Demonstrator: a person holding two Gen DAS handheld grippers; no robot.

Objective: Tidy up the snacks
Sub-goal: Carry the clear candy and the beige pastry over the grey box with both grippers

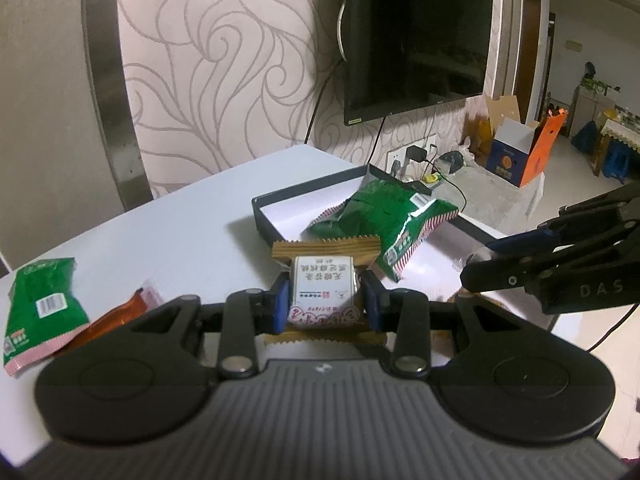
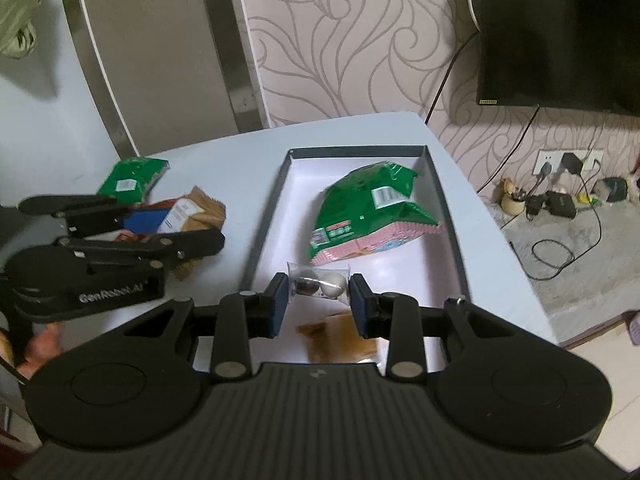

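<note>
Blue-padded left gripper [image 1: 326,300] is narrowed onto a brown snack packet [image 1: 323,280] with a white Chinese-text label, held above the white table [image 1: 168,220]. Right gripper [image 2: 319,302] is pinched on a clear candy packet [image 2: 319,285] over the dark tray [image 2: 444,208], where a green bag [image 2: 368,208] lies. "GenRobot.AI" is read on the left gripper's side, "DAS" on the right.

Left gripper [image 1: 326,300] clamped on brown-wrapped snack [image 1: 323,280]. Green bag [image 1: 380,216] in dark tray [image 1: 266,220] at far worktop [image 1: 180,220] edge. Second green bag [image 1: 38,308] near left edge.
</note>
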